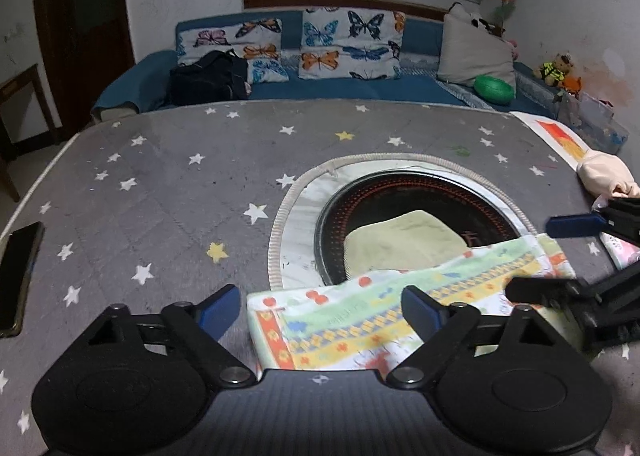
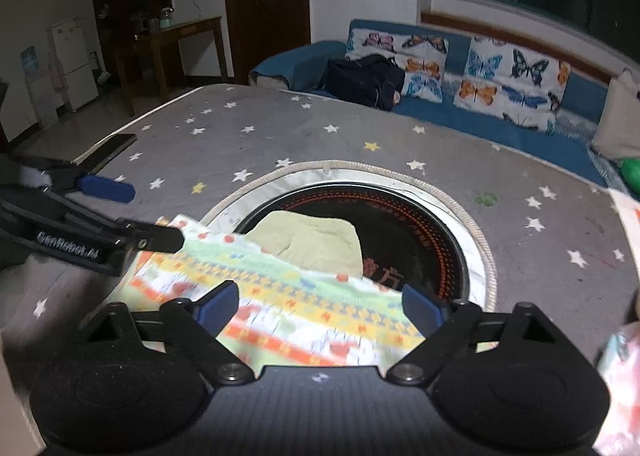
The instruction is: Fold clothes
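Sofa: a blue fabric sofa [image 1: 352, 90] stood behind the table; butterfly-print cushions [image 1: 344, 42] leaned on its back; a black bag [image 1: 208, 78] sat on its seat
Table: a grey star-printed tablecloth [image 1: 168, 184] covered the table; a round black heater plate [image 1: 404, 196] sat in a rope-edged circular cut-out at the middle
Phone: a dark flat phone [image 1: 18, 276] lay at the cloth's left edge, well apart from the grippers
Olive cloth: a pale olive folded cloth [image 1: 400, 240] lay on the black plate, its near edge under the printed garment
Left gripper: the left gripper [image 1: 320, 310] pointed downward over the garment's left end; its blue-padded jaws stood spread, one either side of that corner, neither pad pressing it
Right gripper: the right gripper [image 2: 320, 308] angled down over the garment's right part; jaws spread wide, fabric between them but not pinched
Garment: a flat folded garment with orange, yellow and green patterned bands [image 1: 384, 316] lay on the table's near side, partly overlapping the plate; blurred in the right wrist view
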`<state>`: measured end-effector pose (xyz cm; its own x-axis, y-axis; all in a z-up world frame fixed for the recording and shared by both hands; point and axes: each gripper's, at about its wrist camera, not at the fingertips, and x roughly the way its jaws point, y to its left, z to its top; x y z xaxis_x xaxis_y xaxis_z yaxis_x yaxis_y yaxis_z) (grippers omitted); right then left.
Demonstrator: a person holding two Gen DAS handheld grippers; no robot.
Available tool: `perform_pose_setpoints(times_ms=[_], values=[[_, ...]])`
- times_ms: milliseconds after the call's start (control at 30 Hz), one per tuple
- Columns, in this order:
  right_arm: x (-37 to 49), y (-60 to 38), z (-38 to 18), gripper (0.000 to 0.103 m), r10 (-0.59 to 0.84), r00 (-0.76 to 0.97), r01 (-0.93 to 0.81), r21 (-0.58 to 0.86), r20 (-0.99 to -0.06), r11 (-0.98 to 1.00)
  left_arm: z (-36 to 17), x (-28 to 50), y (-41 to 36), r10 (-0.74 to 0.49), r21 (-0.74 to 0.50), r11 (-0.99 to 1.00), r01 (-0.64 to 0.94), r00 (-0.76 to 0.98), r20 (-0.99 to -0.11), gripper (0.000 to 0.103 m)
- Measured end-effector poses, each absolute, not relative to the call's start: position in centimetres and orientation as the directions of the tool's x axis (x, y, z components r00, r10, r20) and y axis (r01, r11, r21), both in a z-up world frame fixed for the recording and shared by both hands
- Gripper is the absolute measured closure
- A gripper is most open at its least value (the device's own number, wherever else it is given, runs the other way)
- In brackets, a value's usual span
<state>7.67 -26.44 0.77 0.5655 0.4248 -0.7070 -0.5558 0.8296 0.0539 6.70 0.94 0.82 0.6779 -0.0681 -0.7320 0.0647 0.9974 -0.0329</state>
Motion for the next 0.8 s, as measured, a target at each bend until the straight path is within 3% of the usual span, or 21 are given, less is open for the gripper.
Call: perform_pose_setpoints(times_ms=[100,367,433,467,533,567,600,700,800], values=[[10.6,-25.6,-0.4,0.025,0.427,0.531,-0.541,0.095,-0.732,0.836,-0.3,8.0,1.1,-0.1,-0.04,0.994,0.106,0.653,-0.75,0.022],[15.6,-24.4,-3.9,0.05,0.407,0.457,-0.503,0.147,-0.791,0.852,-2.5,9.6,0.5,-0.149,-0.02,0.978,0.209,0.622,-0.768,0.025],[16.0,-24.3,-4.4,0.065,0.412,0.443,-0.503,0.16,-0.796,0.849,-3.0,10.1,0.5,-0.157,-0.024,0.975,0.222,0.607,-0.779,0.034],[16.0,-24.2,-4.5,0.066,0.418,0.439,-0.504,0.167,-0.795,0.847,-3.3,10.3,0.5,-0.161,-0.026,0.973,0.228,0.599,-0.784,0.037],[16.1,-24.1,-4.4,0.084,0.42,0.443,-0.51,0.163,-0.792,0.845,-3.5,10.6,0.5,-0.185,-0.041,0.968,0.248,0.591,-0.785,0.051],[16.1,-24.2,-4.3,0.088,0.422,0.445,-0.51,0.164,-0.79,0.845,-3.5,10.7,0.5,-0.199,-0.049,0.965,0.259,0.59,-0.782,0.055],[16.1,-24.3,-4.1,0.095,0.425,0.447,-0.509,0.166,-0.787,0.844,-3.5,10.7,0.5,-0.213,-0.058,0.961,0.271,0.589,-0.78,0.066],[16.2,-24.8,-3.0,0.099,0.444,0.464,-0.508,0.179,-0.767,0.842,-3.3,10.7,0.1,-0.246,-0.078,0.952,0.297,0.587,-0.772,0.088],[15.8,-25.0,-0.9,0.1,0.474,0.5,-0.523,0.184,-0.725,0.833,-2.9,10.4,-0.5,-0.243,-0.058,0.949,0.31,0.602,-0.76,0.096]])
